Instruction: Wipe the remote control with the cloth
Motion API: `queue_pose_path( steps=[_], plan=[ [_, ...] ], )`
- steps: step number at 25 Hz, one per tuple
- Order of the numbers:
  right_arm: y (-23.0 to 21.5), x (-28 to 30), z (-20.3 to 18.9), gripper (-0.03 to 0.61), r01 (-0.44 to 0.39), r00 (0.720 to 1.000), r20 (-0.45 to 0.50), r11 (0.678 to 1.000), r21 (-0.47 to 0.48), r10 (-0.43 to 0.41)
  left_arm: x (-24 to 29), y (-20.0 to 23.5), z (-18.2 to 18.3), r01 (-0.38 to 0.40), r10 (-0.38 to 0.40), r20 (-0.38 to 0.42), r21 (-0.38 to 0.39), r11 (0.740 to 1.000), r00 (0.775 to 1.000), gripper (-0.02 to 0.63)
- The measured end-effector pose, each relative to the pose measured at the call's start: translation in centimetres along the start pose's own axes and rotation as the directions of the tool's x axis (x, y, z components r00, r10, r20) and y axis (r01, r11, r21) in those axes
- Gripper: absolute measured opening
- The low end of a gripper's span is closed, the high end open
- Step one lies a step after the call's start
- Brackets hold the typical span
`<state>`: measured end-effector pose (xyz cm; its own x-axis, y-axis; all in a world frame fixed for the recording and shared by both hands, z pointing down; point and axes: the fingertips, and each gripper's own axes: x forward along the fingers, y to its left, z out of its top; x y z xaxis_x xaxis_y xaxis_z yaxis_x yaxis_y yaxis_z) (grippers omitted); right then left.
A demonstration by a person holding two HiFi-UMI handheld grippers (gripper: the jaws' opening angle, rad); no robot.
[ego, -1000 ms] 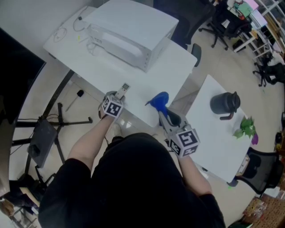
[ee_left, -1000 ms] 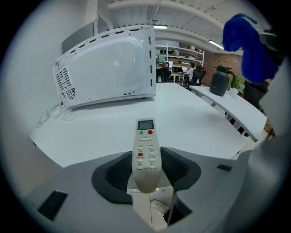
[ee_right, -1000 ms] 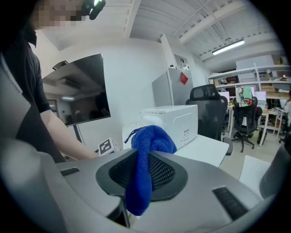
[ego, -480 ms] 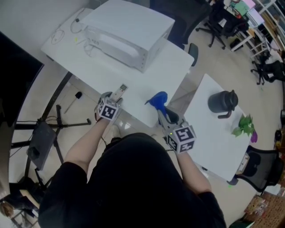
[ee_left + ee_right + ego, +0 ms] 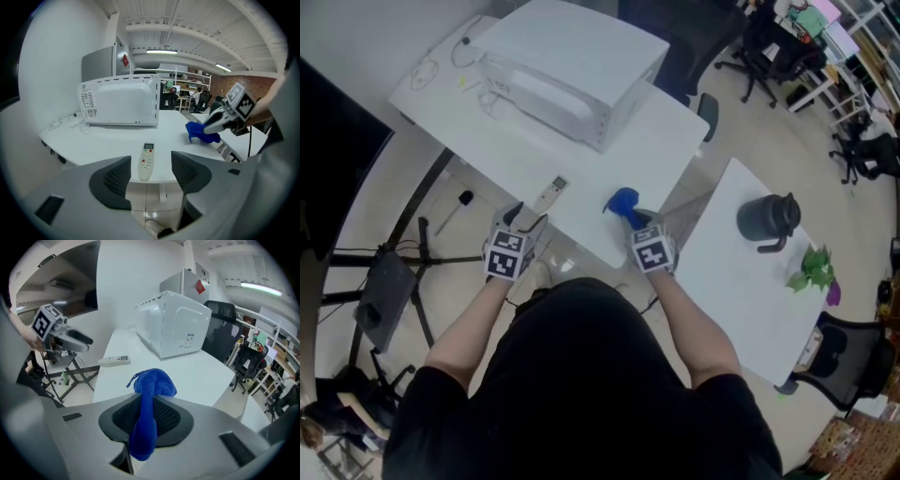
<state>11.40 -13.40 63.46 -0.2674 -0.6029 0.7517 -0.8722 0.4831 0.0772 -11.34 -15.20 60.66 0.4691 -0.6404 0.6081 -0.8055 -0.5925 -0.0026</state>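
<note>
The white remote control lies flat on the white table near its front edge. My left gripper is open, just short of the edge. In the left gripper view the remote shows beyond the spread jaws of this gripper, untouched. My right gripper is shut on the blue cloth, held over the table's right front corner. In the right gripper view the cloth bunches above that gripper's pinched jaws and hangs below them.
A white microwave stands at the back of the table with cables to its left. A second table on the right carries a dark jug and a green plant. A tripod stand is on the floor at left.
My left gripper opened, let go of the remote and drew back off the table edge. The remote stays on the table. My right gripper pulled back toward me with the cloth.
</note>
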Motion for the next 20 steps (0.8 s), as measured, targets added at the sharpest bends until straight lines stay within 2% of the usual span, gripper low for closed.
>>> queue_pose_path(
  steps=[3, 8, 13, 16, 20],
  plan=[
    [-0.1, 2.3, -1.5, 0.08, 0.005, 0.997, -0.082, 0.999, -0.036, -0.008, -1.1, -0.8, 0.2, 0.016, -0.016, 0.011, -0.018, 1.0, 1.0, 0.273],
    [0.8, 4.0, -2.0, 0.086, -0.016, 0.99, -0.141, 0.995, -0.095, 0.003, -1.8, -2.2, 0.3, 0.033, -0.033, 0.015, -0.004, 0.999, 0.999, 0.273],
    [1.2, 3.8, -1.7, 0.125, -0.025, 0.991, -0.136, 0.995, -0.092, 0.012, -1.9, -2.8, 0.9, 0.051, -0.051, 0.028, 0.01, 0.999, 0.998, 0.273],
    [0.8, 1.9, -0.9, 0.15, -0.018, 0.997, -0.078, 0.998, -0.059, 0.013, -1.9, -3.1, 2.0, 0.059, -0.06, 0.05, 0.028, 0.998, 0.997, 0.273],
    [0.6, -3.4, 3.0, 0.15, 0.008, 0.994, 0.106, 1.0, -0.008, -0.007, -2.4, -4.2, 4.4, 0.081, -0.087, 0.099, 0.065, 0.995, 0.991, 0.273]
  ],
)
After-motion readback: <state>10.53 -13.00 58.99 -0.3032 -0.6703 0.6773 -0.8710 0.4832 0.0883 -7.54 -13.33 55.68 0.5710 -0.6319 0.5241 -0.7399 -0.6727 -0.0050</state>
